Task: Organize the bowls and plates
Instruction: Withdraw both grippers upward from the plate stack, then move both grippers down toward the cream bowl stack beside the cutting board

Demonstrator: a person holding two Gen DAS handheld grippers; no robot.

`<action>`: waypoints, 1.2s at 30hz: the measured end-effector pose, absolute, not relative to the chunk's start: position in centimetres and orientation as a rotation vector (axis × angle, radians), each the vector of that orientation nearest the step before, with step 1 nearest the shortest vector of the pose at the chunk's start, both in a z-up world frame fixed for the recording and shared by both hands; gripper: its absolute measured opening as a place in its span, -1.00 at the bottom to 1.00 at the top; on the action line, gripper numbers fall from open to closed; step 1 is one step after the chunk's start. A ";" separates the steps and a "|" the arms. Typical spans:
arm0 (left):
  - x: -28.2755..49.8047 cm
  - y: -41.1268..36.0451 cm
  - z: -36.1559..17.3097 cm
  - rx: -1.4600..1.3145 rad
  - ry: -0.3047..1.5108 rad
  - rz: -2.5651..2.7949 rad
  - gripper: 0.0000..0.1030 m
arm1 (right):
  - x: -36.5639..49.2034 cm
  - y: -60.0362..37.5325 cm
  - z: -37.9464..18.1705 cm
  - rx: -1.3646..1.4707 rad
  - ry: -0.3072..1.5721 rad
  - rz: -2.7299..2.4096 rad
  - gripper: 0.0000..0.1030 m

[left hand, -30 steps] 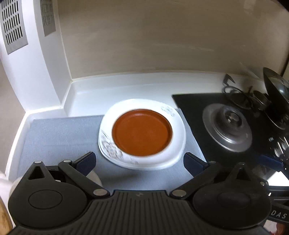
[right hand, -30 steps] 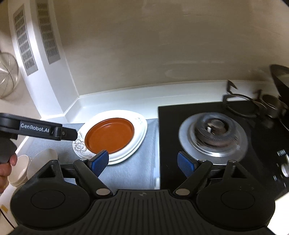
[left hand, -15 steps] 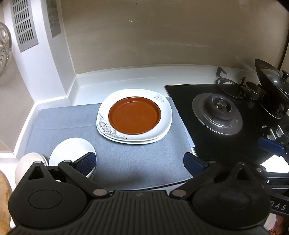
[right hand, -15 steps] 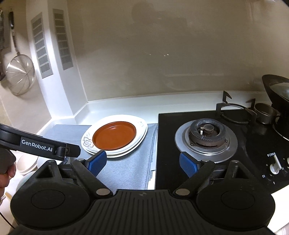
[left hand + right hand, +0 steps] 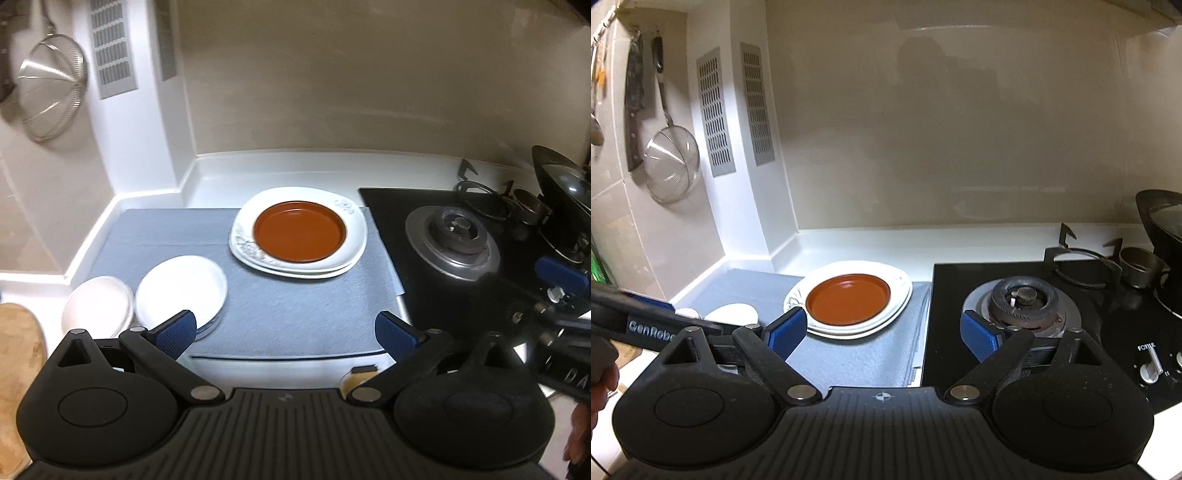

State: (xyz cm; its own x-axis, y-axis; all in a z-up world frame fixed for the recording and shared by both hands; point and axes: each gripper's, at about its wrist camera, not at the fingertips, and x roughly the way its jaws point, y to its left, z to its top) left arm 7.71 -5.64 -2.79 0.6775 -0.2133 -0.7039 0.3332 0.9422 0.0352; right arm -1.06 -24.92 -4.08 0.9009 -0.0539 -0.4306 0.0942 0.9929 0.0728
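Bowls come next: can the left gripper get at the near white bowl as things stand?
Probably yes. The left gripper is open and empty, the white bowl lies just ahead by its left finger, with nothing between.

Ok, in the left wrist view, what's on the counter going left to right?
Cream bowl → white bowl → brown plate on the white plates → stove burner → black wok.

The right gripper [image 5: 882,332] hangs over the grey mat [image 5: 864,354], its jaws opening with nothing between them. Beyond, a brown plate [image 5: 847,297] sits on stacked white plates [image 5: 899,291], beside the stove [image 5: 1023,299].
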 end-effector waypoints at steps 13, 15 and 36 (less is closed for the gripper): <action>6.7 0.7 -4.2 0.121 0.834 -0.187 1.00 | -0.9 -23.5 -5.7 0.107 0.515 -0.051 0.82; 7.1 2.0 -4.0 0.115 0.828 -0.180 1.00 | -0.4 -22.6 -5.8 0.103 0.519 -0.054 0.82; 11.4 5.5 -3.4 0.087 0.798 -0.503 1.00 | -0.7 -12.8 -5.0 -0.046 0.510 -0.234 0.83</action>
